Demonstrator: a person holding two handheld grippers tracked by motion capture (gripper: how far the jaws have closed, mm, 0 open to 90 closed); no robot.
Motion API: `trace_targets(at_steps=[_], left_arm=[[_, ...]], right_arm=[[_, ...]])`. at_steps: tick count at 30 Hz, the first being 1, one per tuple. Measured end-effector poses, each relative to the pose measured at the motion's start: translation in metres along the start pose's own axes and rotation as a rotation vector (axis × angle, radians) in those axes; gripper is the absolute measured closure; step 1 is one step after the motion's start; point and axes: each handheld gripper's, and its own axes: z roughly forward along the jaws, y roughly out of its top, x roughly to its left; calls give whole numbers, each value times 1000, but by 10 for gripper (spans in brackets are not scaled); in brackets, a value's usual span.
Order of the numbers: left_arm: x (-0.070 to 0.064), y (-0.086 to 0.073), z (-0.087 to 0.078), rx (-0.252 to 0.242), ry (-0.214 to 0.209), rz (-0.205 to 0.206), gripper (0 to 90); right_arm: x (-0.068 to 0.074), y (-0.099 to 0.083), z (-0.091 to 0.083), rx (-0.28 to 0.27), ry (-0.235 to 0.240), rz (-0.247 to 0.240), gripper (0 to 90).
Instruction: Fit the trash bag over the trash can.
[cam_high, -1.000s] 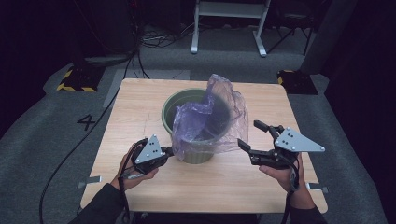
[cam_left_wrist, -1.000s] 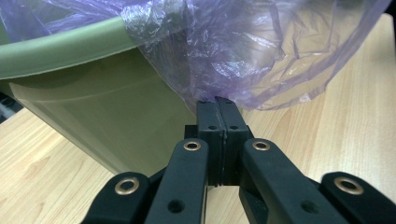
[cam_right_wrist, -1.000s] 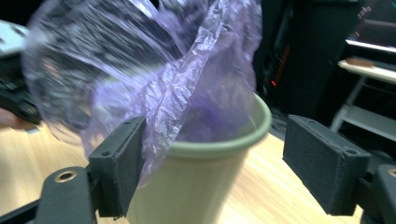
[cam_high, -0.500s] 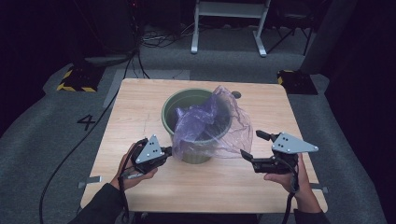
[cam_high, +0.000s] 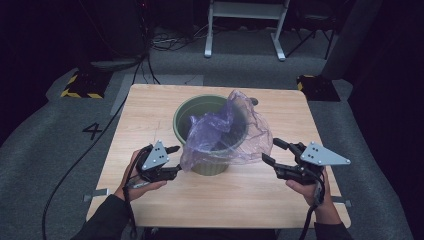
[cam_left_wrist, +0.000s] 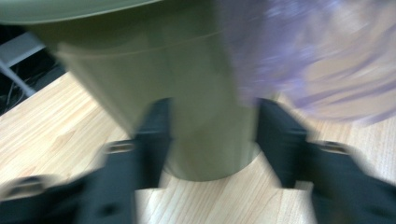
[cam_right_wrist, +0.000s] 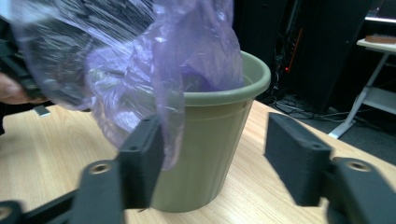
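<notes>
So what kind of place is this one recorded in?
Probably a lab or studio recording bay: a wooden table on grey carpet marked with a number 4, hazard-striped floor blocks, and loose cables behind.

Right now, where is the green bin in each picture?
High view: the green bin stands mid-table, between both grippers.
Left gripper view: it looms close, centre top, between the black jaws.
Right gripper view: it stands centre, behind the jaws.
Shared landmark: the purple bag draped over its rim.
</notes>
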Motion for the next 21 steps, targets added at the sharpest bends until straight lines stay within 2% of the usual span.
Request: trace_targets(at_steps=[2, 3, 7, 9, 13, 21], left_arm=[[1, -2, -8, -20, -3, -20, 212], [1, -3, -13, -29, -6, -22, 182], [-1, -4, -30, -63, -21, -26, 155], [-5, -1, -39, -93, -39, -33, 155], [-16, 15, -54, -140, -65, -40, 157], [-44, 62, -67, -202, -149, -1, 156]], right_arm=[[-2, -4, 6, 14, 24, 11, 524], [-2, -6, 8, 25, 18, 4, 552], [-1, -10, 17, 49, 21, 2, 713], [0, -10, 19, 34, 27, -15, 771], [4, -7, 21, 25, 23, -34, 818], [10, -4, 31, 43, 13, -76, 826]])
